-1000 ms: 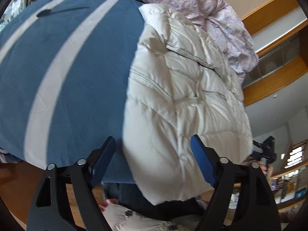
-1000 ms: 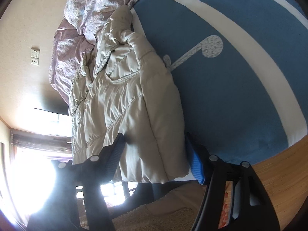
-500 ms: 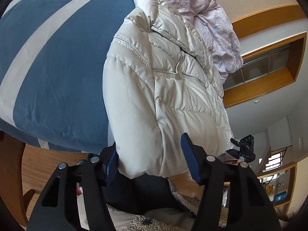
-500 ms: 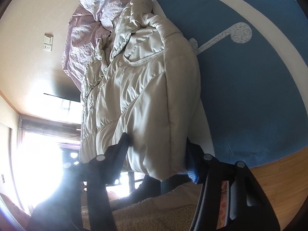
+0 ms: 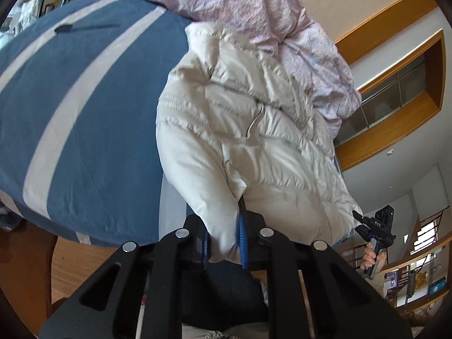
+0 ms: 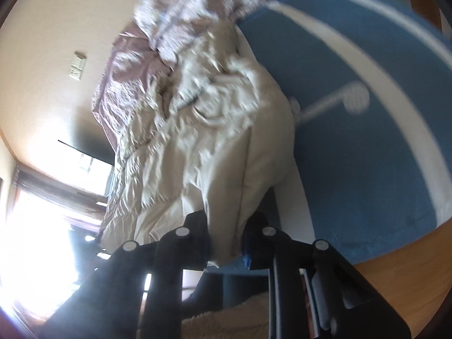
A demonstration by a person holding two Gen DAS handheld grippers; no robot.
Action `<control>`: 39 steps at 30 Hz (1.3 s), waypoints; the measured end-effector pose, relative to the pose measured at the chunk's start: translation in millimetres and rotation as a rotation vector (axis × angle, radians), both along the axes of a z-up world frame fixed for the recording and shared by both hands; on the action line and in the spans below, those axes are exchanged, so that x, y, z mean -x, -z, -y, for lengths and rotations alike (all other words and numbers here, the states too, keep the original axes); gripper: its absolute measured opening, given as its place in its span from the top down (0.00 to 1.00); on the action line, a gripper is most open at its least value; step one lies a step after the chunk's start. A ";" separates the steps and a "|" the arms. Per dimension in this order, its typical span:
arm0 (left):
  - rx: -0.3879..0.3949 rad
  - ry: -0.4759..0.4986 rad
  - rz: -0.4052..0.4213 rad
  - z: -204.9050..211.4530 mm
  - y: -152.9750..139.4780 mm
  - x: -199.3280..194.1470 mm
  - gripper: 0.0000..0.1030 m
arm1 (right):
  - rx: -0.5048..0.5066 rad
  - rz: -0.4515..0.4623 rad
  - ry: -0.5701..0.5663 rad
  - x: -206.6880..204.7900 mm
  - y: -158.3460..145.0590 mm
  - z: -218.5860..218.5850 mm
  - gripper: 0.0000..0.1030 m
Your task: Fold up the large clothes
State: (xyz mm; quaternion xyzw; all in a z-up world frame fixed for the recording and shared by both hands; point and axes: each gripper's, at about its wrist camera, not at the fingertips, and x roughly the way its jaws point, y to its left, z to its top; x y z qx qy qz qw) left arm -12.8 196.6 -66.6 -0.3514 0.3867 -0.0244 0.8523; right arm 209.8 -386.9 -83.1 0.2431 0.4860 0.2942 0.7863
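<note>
Both grippers: left gripper (image 5: 223,243) and right gripper (image 6: 226,243) have just closed, pinching puffer jacket (image 5: 254,130) hem corners.
Progress: early; jacket unfolded on blue bedspread (image 5: 84,113).
Remaining: all folds.

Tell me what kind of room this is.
Probably a bedroom in a home: a blue striped bedspread, a crumpled lilac duvet and a cream puffer jacket on it, wood floor beneath.

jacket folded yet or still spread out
Spread, not folded: the jacket lies lengthwise on the blue bedspread, its near hem pinched by the left gripper and right gripper.
</note>
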 end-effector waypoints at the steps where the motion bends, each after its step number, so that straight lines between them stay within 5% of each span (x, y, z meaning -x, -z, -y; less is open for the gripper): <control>1: -0.002 -0.008 0.022 -1.9 -6.8 0.0 0.86 | 0.002 0.028 0.005 1.5 -6.8 -1.3 0.84; 20: -0.126 -0.135 0.271 -28.4 -107.3 -49.9 0.86 | 0.087 0.472 0.190 -28.3 -134.5 -48.9 0.85; 34: -0.268 -0.233 0.324 -57.7 -160.1 -140.3 0.86 | 0.370 0.768 0.303 -97.0 -205.3 -141.4 0.85; 39: -0.335 -0.270 0.319 -65.1 -167.6 -184.4 0.86 | 0.452 0.761 0.377 -149.2 -205.7 -172.5 0.85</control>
